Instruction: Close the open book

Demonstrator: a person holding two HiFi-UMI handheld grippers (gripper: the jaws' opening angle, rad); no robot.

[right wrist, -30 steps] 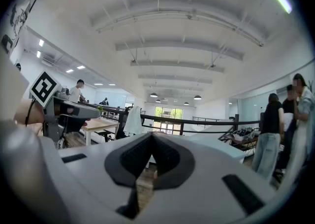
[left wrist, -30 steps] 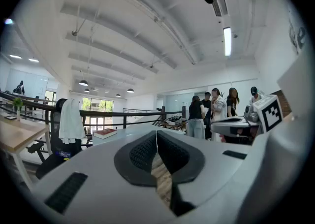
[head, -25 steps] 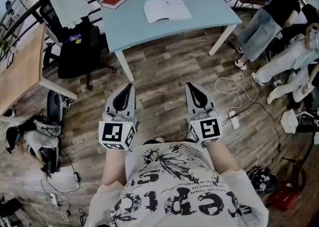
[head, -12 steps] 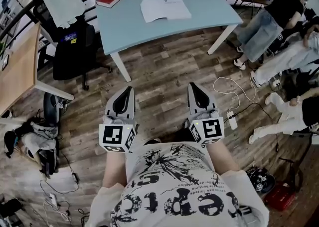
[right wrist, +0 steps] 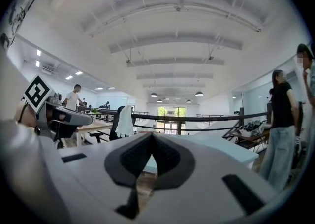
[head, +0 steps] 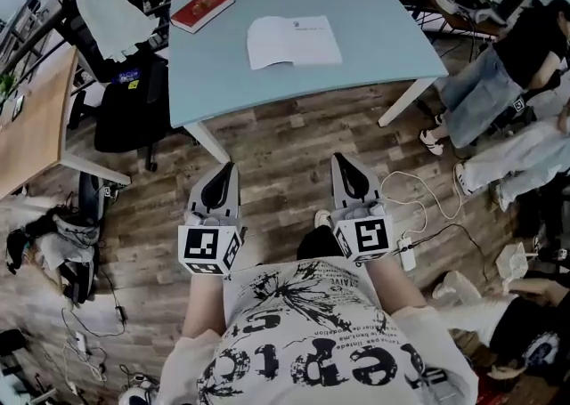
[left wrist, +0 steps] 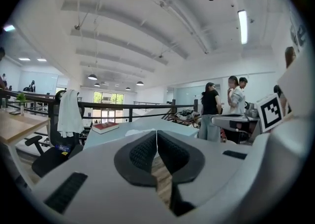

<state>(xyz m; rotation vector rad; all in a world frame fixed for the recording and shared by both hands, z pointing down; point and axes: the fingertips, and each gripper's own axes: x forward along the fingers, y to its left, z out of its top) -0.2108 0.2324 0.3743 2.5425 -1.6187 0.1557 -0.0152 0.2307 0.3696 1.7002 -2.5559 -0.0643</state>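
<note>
Only the head view shows the whole worktop (head: 383, 34). A closed red book (head: 203, 9) lies at its left corner. The open book (head: 293, 40) lies mid-worktop, its white pages spread flat. The left gripper (head: 226, 167) and right gripper (head: 342, 160) hover over the floor (head: 276, 141), fingers pressed together, gripping nothing.

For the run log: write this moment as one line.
stage: pre-contact | open book: open on blue table, untouched | left tongs: shut, empty, short of table | right tongs: shut, empty, short of table
</note>
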